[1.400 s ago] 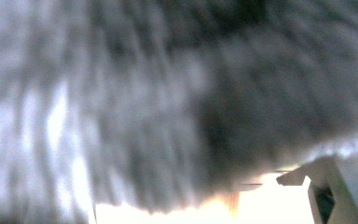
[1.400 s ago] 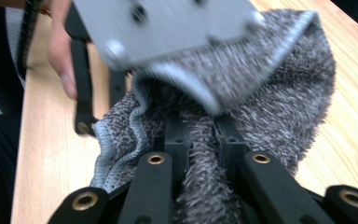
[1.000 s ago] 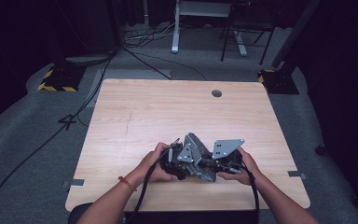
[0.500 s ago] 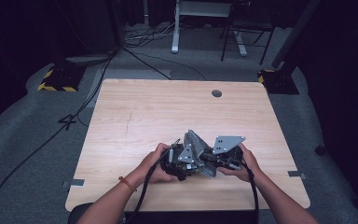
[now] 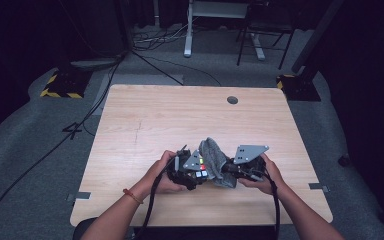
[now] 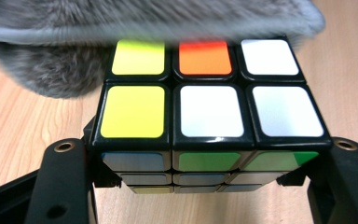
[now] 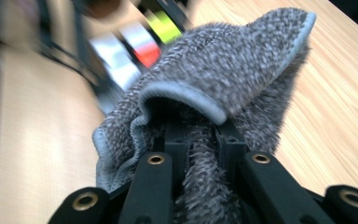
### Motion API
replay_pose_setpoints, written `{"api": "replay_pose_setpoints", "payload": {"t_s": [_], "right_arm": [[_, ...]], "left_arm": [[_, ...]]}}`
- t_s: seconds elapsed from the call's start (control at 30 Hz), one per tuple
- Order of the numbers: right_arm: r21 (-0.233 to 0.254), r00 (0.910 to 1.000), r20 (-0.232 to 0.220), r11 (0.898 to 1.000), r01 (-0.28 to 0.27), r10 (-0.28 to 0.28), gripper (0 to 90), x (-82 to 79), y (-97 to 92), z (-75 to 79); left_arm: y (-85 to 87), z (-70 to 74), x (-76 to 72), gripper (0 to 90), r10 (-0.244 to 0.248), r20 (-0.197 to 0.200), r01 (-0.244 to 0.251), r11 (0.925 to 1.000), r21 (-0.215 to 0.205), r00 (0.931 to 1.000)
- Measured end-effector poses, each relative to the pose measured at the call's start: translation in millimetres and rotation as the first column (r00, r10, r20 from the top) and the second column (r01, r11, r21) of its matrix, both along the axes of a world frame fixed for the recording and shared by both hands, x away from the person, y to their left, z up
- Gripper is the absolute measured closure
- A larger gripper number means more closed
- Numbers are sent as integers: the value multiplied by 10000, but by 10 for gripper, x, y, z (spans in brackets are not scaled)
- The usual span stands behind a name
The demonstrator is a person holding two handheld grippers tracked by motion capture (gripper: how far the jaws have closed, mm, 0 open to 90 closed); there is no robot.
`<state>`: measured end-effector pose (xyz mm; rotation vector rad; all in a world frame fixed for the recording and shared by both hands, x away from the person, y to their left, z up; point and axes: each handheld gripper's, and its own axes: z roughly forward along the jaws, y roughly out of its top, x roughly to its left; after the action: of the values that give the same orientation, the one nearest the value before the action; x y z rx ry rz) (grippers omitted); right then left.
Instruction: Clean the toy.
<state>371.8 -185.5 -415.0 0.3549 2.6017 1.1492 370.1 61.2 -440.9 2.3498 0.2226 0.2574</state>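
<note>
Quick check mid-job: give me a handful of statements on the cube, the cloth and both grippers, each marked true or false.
1. The left gripper is clamped on the puzzle cube. True.
2. The right gripper holds nothing. False: its jaws are shut on the grey cloth.
3. The cloth lies over the far edge of the cube's top face. True, as the left gripper view shows.
4. The cube's top face is all one colour. False: yellow, orange and white squares show.
5. The work is at the far edge of the table. False: it is near the person's edge.
</note>
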Motion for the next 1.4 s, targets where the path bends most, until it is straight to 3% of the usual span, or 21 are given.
{"api": "replay_pose_setpoints", "payload": {"t_s": [0.07,0.13,0.27,0.43,0.47,0.7,0.93,0.97,1.07,1.1,1.17,1.2,1.23,1.27,1.33,1.4], "right_arm": [[281,9973,-728,9996,48,-27,792,82,-64,-133],[845,9933,-1080,9960,-307,398,791,94,-63,-157],[1301,9895,-1107,9884,-785,932,791,58,-36,-121],[1587,9874,-1153,9833,-895,1085,791,39,-40,-127],[1947,9853,-1202,9761,-962,1211,791,35,-50,-113],[2265,9838,-863,9647,-1345,1574,791,-50,5,-21],[2197,9892,-607,9685,-1173,1336,790,-58,23,-8],[1979,9936,-529,9763,-873,995,790,-28,10,-17],[1760,9953,-660,9827,-582,708,790,23,-13,-52],[1488,9950,-846,9881,-393,524,791,65,-31,-106],[1397,9941,-952,9894,-389,526,791,74,-37,-127],[989,9911,-1130,9934,-587,698,791,78,-30,-162],[989,9911,-1130,9934,-587,698,791,78,-30,-162],[501,9877,-1254,9949,-875,931,791,64,-8,-204],[554,9858,-1292,9934,-1009,1073,791,52,-6,-210],[973,9806,-1250,9854,-1395,1512,790,6,-9,-146]], "left_arm": [[26,45,-15,339,-88,63,90,9991,-408,9999],[4,32,-27,339,-90,117,93,9997,-233,9999],[-20,-10,-27,338,-157,71,159,9997,-200,9999],[-47,-41,-21,337,-167,-1,167,9997,-199,9999],[-61,-45,-20,336,-192,20,192,9997,-178,9998],[-140,-86,-26,331,-330,1,330,9993,193,9995],[-173,-89,-22,334,-228,81,227,9996,188,9997],[-153,-72,-26,334,-231,113,230,9997,79,9997],[-140,-47,-43,334,-235,222,233,9997,62,9995],[-136,-33,-47,335,-246,255,245,9997,60,9994],[-116,-6,-52,335,-187,273,188,9998,-19,9995],[-94,17,-45,334,-153,343,154,9999,-18,9993],[-94,17,-45,334,-153,343,154,9999,-18,9993],[-54,45,-32,334,-64,373,69,9999,-123,9993],[-33,53,-23,334,-36,357,42,9998,-183,9994],[-7,42,-16,334,18,320,-16,10000,-79,9995]]}}
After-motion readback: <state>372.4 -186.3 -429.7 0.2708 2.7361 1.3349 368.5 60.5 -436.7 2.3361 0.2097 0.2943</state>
